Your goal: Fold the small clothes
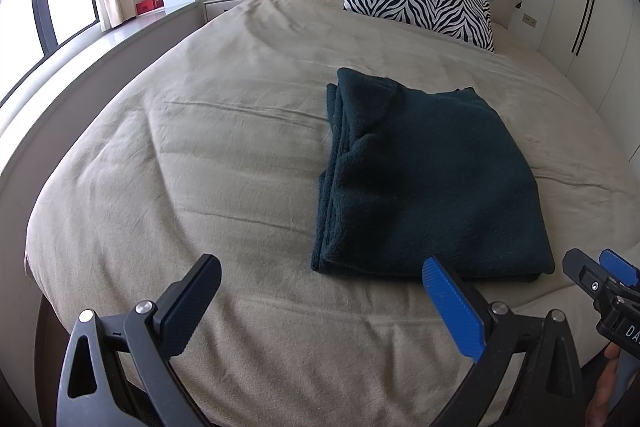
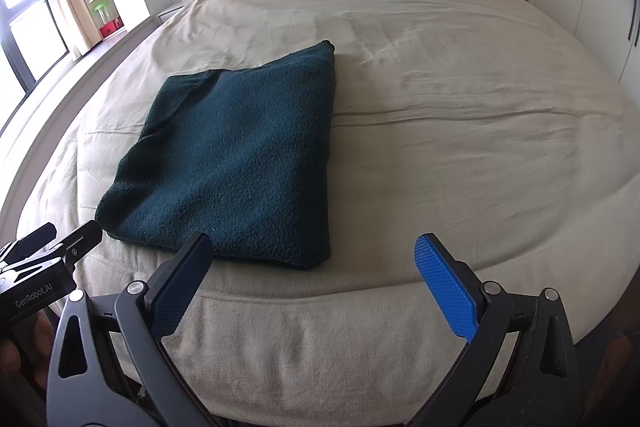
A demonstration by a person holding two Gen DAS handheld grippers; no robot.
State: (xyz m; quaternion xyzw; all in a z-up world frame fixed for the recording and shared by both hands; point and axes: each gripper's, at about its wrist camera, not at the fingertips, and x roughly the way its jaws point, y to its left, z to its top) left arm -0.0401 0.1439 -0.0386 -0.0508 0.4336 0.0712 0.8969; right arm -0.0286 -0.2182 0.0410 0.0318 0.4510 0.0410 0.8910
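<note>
Both held low and side by side, left gripper (image 1: 322, 301) and right gripper (image 2: 316, 281) with jaws spread wide, gripping nothing, fingers pointing forward.

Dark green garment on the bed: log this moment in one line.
garment: dark green garment folded, flat on bed | left gripper: open, empty | right gripper: open, empty | contact: none

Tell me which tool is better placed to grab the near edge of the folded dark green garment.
Probably the left tool: open, its blue finger overlaps the folded dark green knit garment's near edge. The right tool faces mostly bare bed.
</note>
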